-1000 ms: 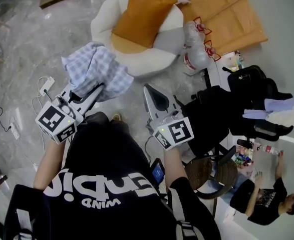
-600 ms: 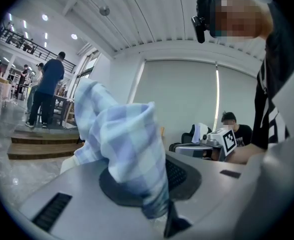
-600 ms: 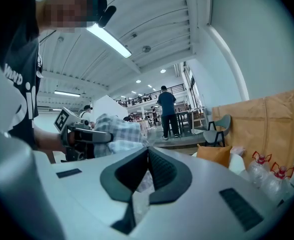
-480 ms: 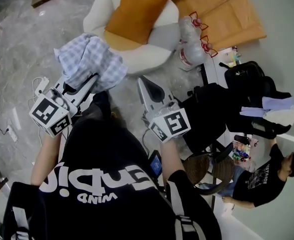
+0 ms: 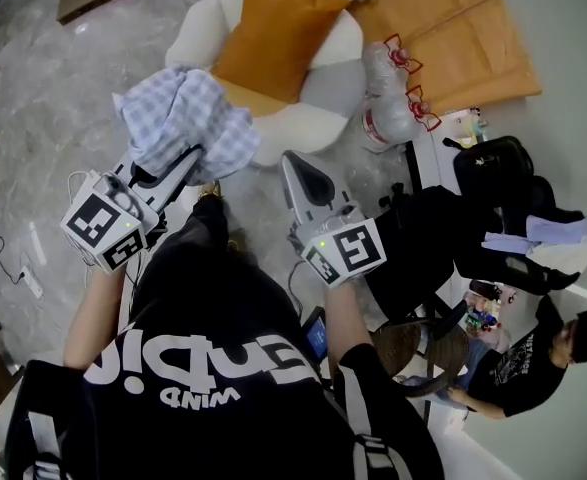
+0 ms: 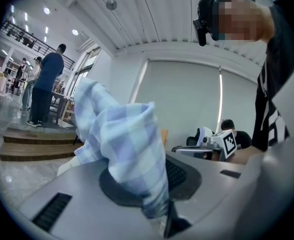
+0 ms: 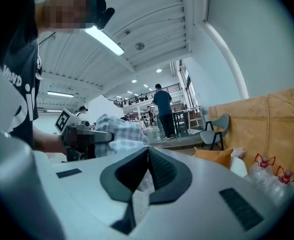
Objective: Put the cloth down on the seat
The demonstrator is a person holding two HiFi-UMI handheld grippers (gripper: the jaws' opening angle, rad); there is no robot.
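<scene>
1. The blue-and-white checked cloth [image 6: 120, 144] was pinched between the jaws of the left gripper [image 6: 154, 204]. The jaws stood narrow and clamped on a lower fold, and most of the fabric billowed out past the tips.
2. In the left gripper view the bundle rose from the pads and leaned to the left. In the head view the cloth [image 5: 183, 118] was a crumpled heap whose longer side ran across the line of the left gripper [image 5: 188, 165] (no clear end or point to it).
3. The cloth hung in the air over the left edge of the white round seat [image 5: 308, 118]. Its upper corner sat just beside the orange cushion [image 5: 278, 33] propped on that seat.
4. The right gripper [image 5: 298, 168] was held near the seat's front edge with nothing in it. Its own view showed the right gripper [image 7: 148, 151] with its pads closed tip to tip.
5. Compared with a second before, the cloth had moved from beside the seat to overlapping its rim, and the grip was unchanged.
6. The person [image 5: 538, 363] at the lower right had shifted position.
</scene>
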